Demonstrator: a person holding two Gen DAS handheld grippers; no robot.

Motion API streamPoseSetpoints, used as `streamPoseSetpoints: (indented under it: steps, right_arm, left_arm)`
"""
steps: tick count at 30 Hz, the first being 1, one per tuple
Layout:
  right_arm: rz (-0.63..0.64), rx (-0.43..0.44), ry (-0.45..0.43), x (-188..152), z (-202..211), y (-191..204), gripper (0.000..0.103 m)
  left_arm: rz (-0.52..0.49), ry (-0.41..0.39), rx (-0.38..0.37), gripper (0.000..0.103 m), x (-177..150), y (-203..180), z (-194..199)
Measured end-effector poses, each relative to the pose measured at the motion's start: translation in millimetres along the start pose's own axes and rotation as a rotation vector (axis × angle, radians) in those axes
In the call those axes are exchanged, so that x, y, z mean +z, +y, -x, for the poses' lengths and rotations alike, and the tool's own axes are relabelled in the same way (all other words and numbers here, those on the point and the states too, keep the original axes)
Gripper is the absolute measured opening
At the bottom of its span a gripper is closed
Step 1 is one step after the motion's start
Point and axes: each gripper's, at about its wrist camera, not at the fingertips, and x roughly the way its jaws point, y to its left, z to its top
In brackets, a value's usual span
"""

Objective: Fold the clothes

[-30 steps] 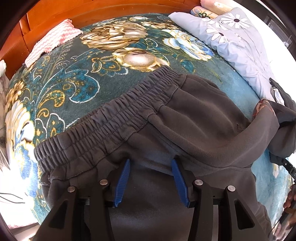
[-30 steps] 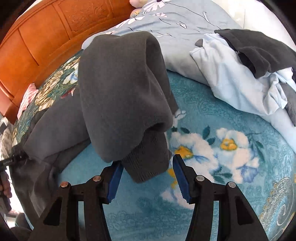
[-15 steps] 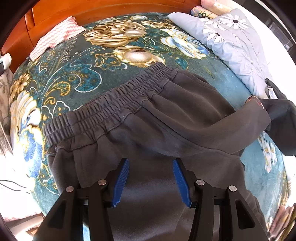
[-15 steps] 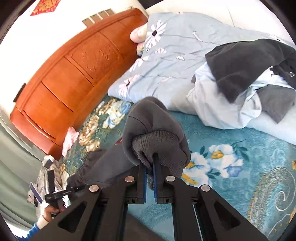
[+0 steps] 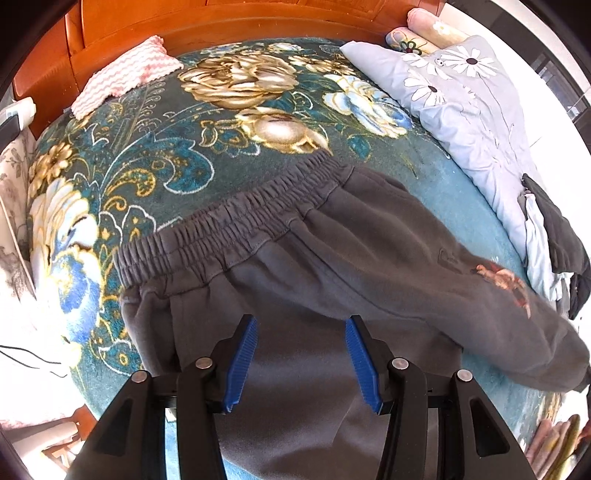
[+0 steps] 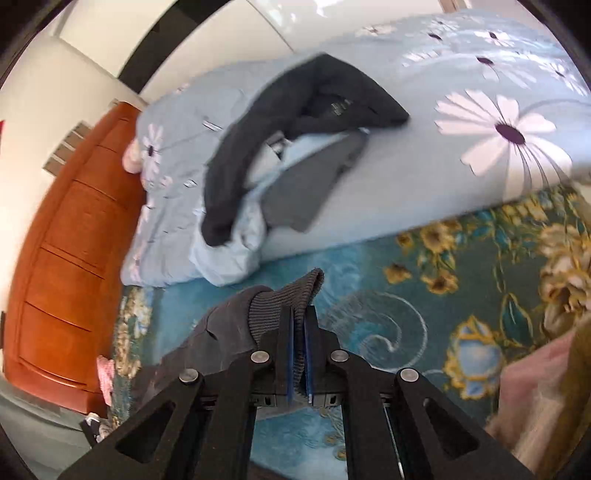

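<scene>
Dark grey sweatpants lie on the floral teal blanket, elastic waistband toward the headboard, one leg stretched off to the right. My left gripper is open and empty, hovering over the seat of the pants. My right gripper is shut on the ribbed leg cuff of the sweatpants and holds it up above the blanket; the leg trails down to the left.
A wooden headboard stands at the back. A pink-white towel lies near it. A pale blue daisy-print quilt carries a pile of dark and light clothes.
My right gripper closed on the leg cuff, lifted it and swung right, pulling the leg out straight. My left gripper stayed open and drew back slightly over the pants.
</scene>
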Motion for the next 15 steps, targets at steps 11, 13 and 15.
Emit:
streamPoseSetpoints:
  steps: [11,13,15]
  right_arm:
    - [-0.048,-0.095,0.068,-19,-32,-19,0.004]
    - [-0.032,-0.118,0.074,-20,-33,-17,0.004]
    - [-0.031,-0.137,0.074,-22,-33,-17,0.005]
  left_arm:
    - [0.016,0.019,0.066,0.057,101,9,-56]
    - [0.070,0.049,0.043,0.058,111,16,-76]
    - [0.096,0.067,0.005,0.057,115,16,-88]
